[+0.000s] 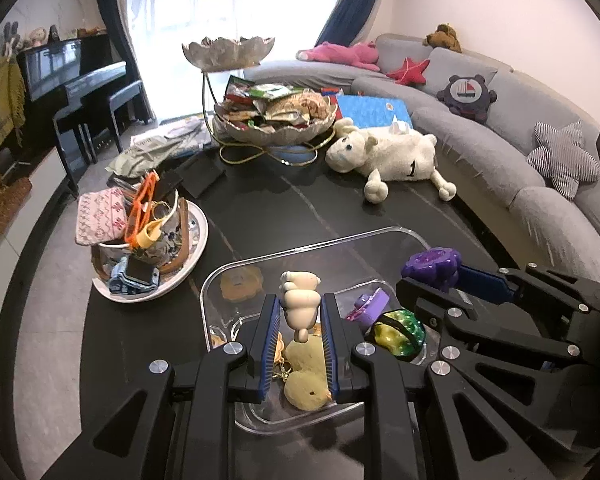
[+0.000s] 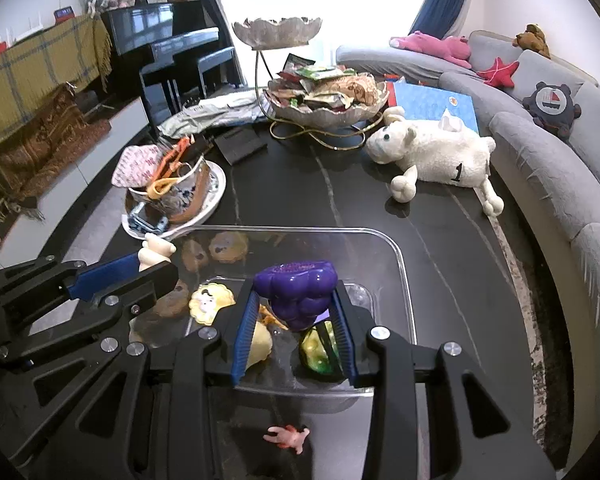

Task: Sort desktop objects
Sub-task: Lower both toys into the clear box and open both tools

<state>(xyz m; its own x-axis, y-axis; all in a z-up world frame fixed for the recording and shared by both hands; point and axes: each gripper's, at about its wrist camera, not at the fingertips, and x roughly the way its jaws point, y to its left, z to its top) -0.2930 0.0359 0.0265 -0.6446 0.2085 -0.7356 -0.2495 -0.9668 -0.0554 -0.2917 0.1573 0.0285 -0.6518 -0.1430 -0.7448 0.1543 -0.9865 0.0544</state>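
My left gripper is shut on a cream toy figure, held above the clear plastic tray. My right gripper is shut on a purple grape-shaped toy, also over the clear plastic tray. In the tray lie a yellow plush duck, a green-gold ball, a small purple piece and a brown cookie-like toy. A small pink figure lies on the table in front of the tray, seen only in the right wrist view.
A white plate heaped with a pouch, orange glasses and a blue toy stands left of the tray. A two-tier snack stand and a white plush sheep sit further back. A grey sofa curves along the right.
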